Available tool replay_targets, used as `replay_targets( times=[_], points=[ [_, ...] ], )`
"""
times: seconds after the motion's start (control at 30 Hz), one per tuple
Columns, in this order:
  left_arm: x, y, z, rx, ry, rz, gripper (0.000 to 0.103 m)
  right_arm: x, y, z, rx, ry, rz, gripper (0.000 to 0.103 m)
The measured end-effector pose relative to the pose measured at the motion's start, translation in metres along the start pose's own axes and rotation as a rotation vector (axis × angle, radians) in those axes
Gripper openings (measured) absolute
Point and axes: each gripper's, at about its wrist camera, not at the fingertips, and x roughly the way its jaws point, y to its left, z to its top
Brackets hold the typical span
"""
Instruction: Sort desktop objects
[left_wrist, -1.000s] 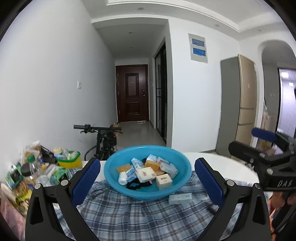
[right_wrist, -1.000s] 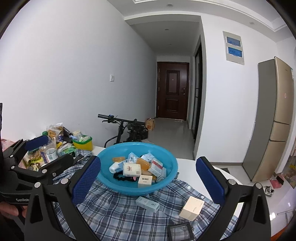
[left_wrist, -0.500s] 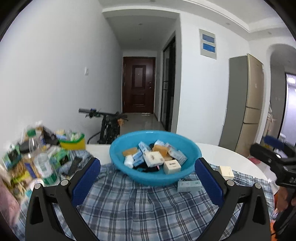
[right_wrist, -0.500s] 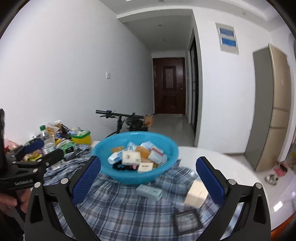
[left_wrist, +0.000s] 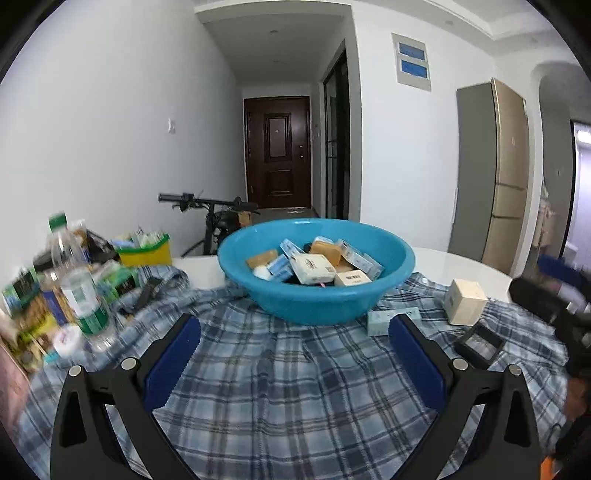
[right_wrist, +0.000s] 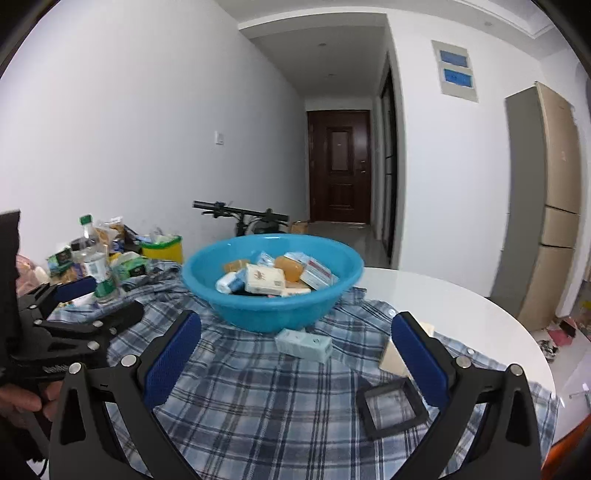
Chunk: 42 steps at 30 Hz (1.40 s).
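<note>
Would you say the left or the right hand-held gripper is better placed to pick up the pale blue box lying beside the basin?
Right, probably. The pale blue box lies between its open fingers, while it sits off-centre for the left hand-held gripper.

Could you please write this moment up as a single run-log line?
left gripper: open, empty | right gripper: open, empty | blue basin: holds small boxes | pale blue box, beige box, black frame: on plaid cloth

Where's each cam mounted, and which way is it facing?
Left wrist: on the left tongs, level with the table, facing the blue basin; its own blue pads show, right tongs at right edge.
Right wrist: on the right tongs, same heading from further right; own pads show, left tongs and a hand at left.
Shared: basin, plaid shirt, pale-blue box, black frame.
</note>
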Motion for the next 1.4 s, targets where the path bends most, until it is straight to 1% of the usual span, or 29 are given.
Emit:
replay_targets(
  times=[0.03, 0.1, 0.2, 0.27, 0.4, 0.47, 0.53, 0.73, 0.83, 1.0, 1.07, 1.2, 1.27, 1.33, 1.4],
  points=[
    [0.001, 0.002, -0.003, -0.019, 0.005, -0.004, 0.103, -0.001, 0.002, -0.006, -0.013, -0.014, -0.021, 0.102],
    [0.004, 0.006, -0.010, -0.054, 0.014, -0.005, 0.103, 0.000, 0.003, -0.013, -0.034, -0.013, -0.022, 0.102],
    [0.009, 0.012, -0.018, -0.081, 0.031, 0.000, 0.103, 0.004, -0.001, -0.024, -0.009, 0.005, -0.004, 0.102],
    [0.010, 0.014, -0.021, -0.093, 0.030, 0.010, 0.103, 0.006, -0.006, -0.031, 0.019, 0.004, -0.012, 0.102],
    [0.012, 0.015, -0.026, -0.099, 0.026, 0.013, 0.103, 0.013, -0.014, -0.044, 0.053, -0.006, -0.051, 0.102],
    [0.013, 0.013, -0.028, -0.080, 0.015, 0.031, 0.103, 0.013, -0.013, -0.049, 0.033, -0.034, -0.101, 0.102],
    [0.013, 0.012, -0.030, -0.068, 0.007, 0.047, 0.103, 0.013, -0.010, -0.051, 0.004, -0.063, -0.127, 0.102],
    [0.016, 0.017, -0.033, -0.100, -0.005, 0.037, 0.103, 0.023, -0.008, -0.048, 0.003, -0.055, -0.101, 0.102],
    [0.018, 0.017, -0.036, -0.102, -0.009, 0.047, 0.103, 0.029, -0.009, -0.047, 0.012, -0.048, -0.093, 0.102],
    [0.021, 0.017, -0.044, -0.112, -0.024, 0.043, 0.103, 0.035, -0.012, -0.047, 0.025, -0.024, -0.090, 0.102],
    [0.021, 0.014, -0.048, -0.091, -0.045, 0.051, 0.103, 0.035, -0.011, -0.047, 0.023, -0.021, -0.096, 0.102],
    [0.019, 0.003, -0.053, -0.015, -0.083, 0.083, 0.103, 0.038, -0.003, -0.048, -0.016, -0.006, -0.110, 0.102],
    [0.015, -0.003, -0.054, 0.011, -0.113, 0.085, 0.103, 0.039, 0.000, -0.048, -0.032, -0.005, -0.112, 0.102],
    [0.012, -0.005, -0.055, 0.021, -0.128, 0.070, 0.103, 0.038, 0.000, -0.048, -0.033, -0.006, -0.114, 0.102],
    [0.012, -0.002, -0.055, 0.006, -0.127, 0.076, 0.103, 0.037, -0.002, -0.048, -0.020, -0.012, -0.118, 0.102]
  ],
)
